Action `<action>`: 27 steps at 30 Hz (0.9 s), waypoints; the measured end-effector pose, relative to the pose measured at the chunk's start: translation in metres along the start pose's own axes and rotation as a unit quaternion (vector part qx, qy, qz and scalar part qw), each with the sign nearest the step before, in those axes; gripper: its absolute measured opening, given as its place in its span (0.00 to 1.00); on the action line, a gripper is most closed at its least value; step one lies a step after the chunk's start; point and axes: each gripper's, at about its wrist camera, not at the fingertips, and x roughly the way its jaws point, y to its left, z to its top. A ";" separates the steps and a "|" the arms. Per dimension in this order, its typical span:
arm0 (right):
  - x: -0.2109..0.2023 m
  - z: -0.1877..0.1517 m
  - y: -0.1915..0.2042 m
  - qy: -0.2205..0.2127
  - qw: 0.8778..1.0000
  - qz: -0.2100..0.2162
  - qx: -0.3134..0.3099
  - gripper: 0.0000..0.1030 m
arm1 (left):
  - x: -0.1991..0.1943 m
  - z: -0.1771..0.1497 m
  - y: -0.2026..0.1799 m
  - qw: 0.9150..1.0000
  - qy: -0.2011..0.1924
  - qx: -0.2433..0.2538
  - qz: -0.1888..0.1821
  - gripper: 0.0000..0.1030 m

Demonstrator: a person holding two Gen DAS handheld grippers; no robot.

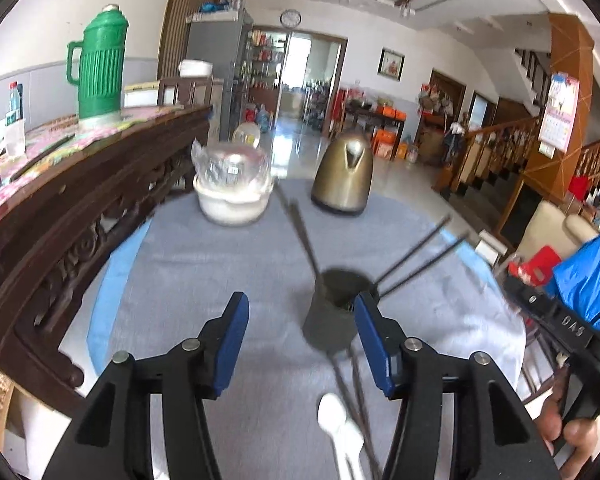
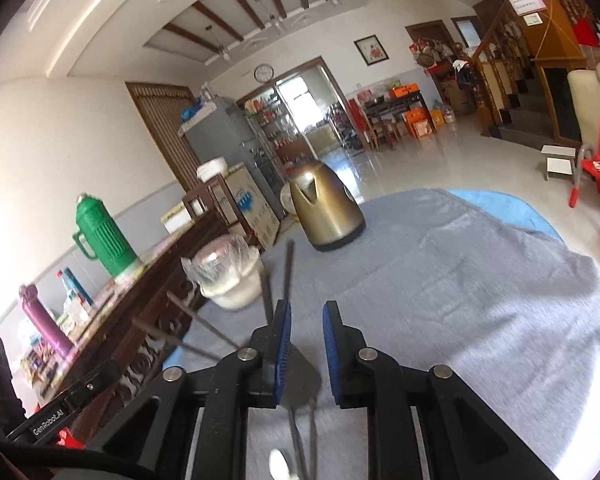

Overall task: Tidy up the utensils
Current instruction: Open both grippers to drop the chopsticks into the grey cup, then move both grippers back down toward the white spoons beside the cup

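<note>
Right, the left gripper fills the lower half of the left wrist view, its blue-padded jaws spread wide with nothing between them but grey cloth. Just beyond the right-hand pad stands the dark grey cone-shaped utensil cup, centre frame, right next to that pad; contact is hard to judge through the blur. Thin dark chopsticks lean out of the cup toward the top and toward the right of the frame. Lower down, between the fingers, more loose dark chopsticks lie on the cloth beside a white plastic spoon.

Over in the right wrist view, the right gripper sits low centre, jaws parted to a narrow gap, holding nothing. The cup shows just under its pads, chopsticks poking up past the left-hand pad.

Further out on the round table under its grey cloth, a white bowl wrapped in clear plastic sits upper centre, a brass-coloured electric kettle to its right. At upper left, a green ribbed thermos flask stands on the dark carved wooden sideboard.
</note>
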 end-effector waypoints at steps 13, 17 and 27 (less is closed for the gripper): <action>-0.014 -0.055 -0.016 0.098 0.995 0.015 -0.032 0.18 | -0.004 -0.082 0.008 0.993 0.111 0.034 0.038 0.57; -0.013 -0.073 -0.021 0.122 0.992 0.016 -0.035 0.18 | -0.007 -0.110 0.010 0.988 0.144 0.045 0.043 0.57; -0.031 -0.098 -0.039 0.159 0.987 0.034 -0.016 0.18 | -0.027 -0.120 -0.002 0.981 0.147 0.082 0.101 0.58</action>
